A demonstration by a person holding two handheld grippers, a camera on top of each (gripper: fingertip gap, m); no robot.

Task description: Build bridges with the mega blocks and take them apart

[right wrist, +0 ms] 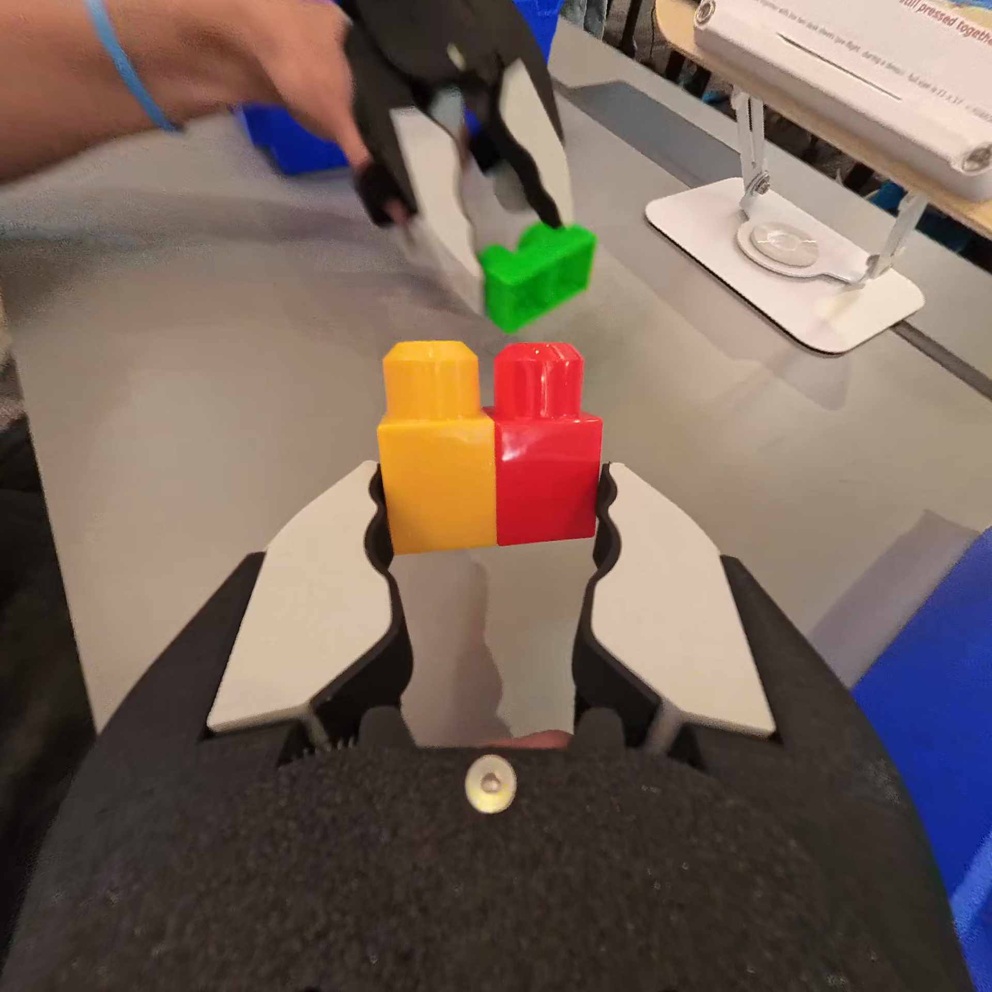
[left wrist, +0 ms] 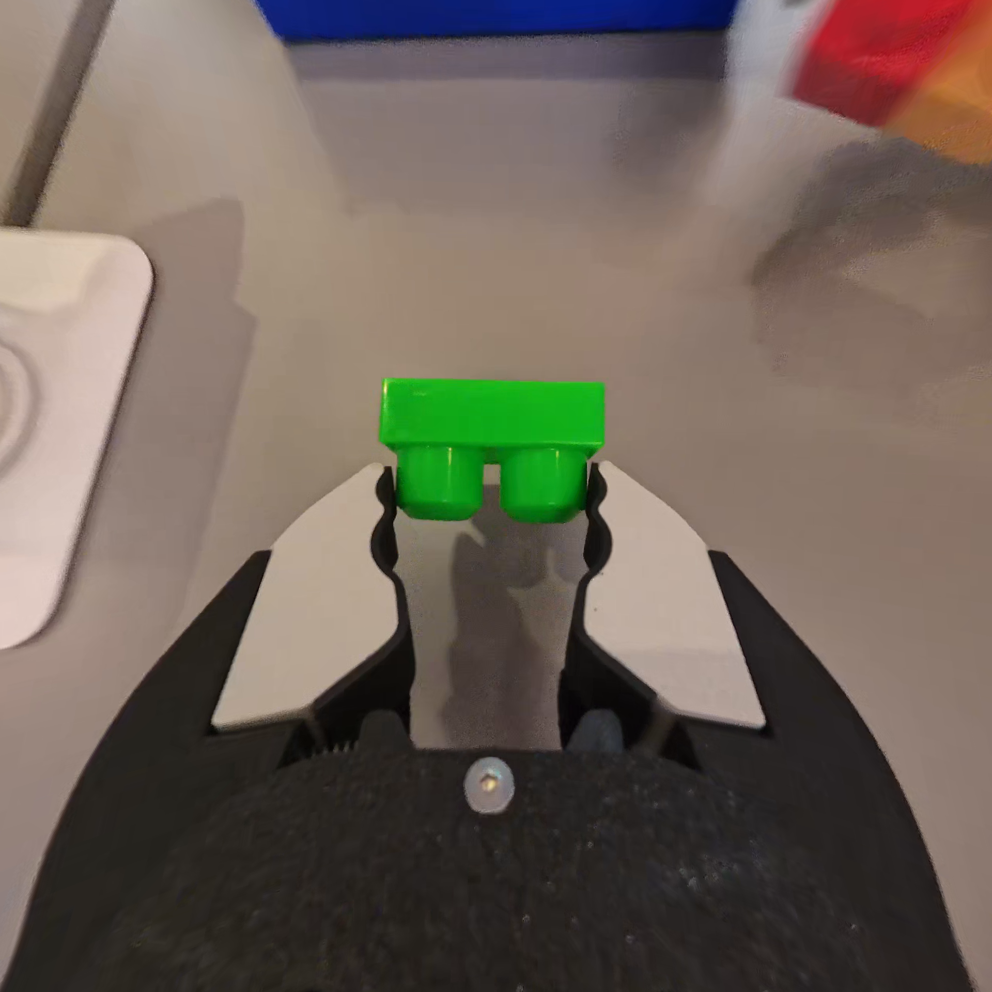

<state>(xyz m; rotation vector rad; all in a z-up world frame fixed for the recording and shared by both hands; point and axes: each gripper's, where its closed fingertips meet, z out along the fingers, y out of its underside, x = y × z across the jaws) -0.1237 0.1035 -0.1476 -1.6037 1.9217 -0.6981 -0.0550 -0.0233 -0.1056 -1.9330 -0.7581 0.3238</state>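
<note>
- Green plastic first: my left gripper (left wrist: 491, 478) is clamped on the green block (left wrist: 493, 429), its two fingertips pinching the block's two studs from either side, with the body of the block pointing away from me and held clear above the table.
- From the right wrist view, that same left gripper (right wrist: 515, 236) hangs in mid-air with the green block (right wrist: 537, 274) at its tip, blurred, and a person's hand (right wrist: 225, 70) with a blue wristband (right wrist: 126, 70) behind it.
- My right gripper (right wrist: 491, 499) is clamped on two single-stud blocks pressed side by side: the orange block (right wrist: 437, 483) on the left and the red block (right wrist: 545, 478) on the right, studs up, both lifted off the surface.
- I judge the three pieces to be the parts of one small bridge, two pillars and a span. They are well apart now, so no bridge stands. I cannot tell whether I am about to join them or have just separated them.
- If building, what is left is pressing the green span onto both studs.
- Underneath is a smooth grey table (right wrist: 214, 376), slightly glossy.
- Blue bins show at the far edge (left wrist: 494, 19) and at my near right (right wrist: 934, 671).
- To the right stands a white stand (right wrist: 778, 268) on a flat base, carrying a tilted white board (right wrist: 837, 80) with print on it.
</note>
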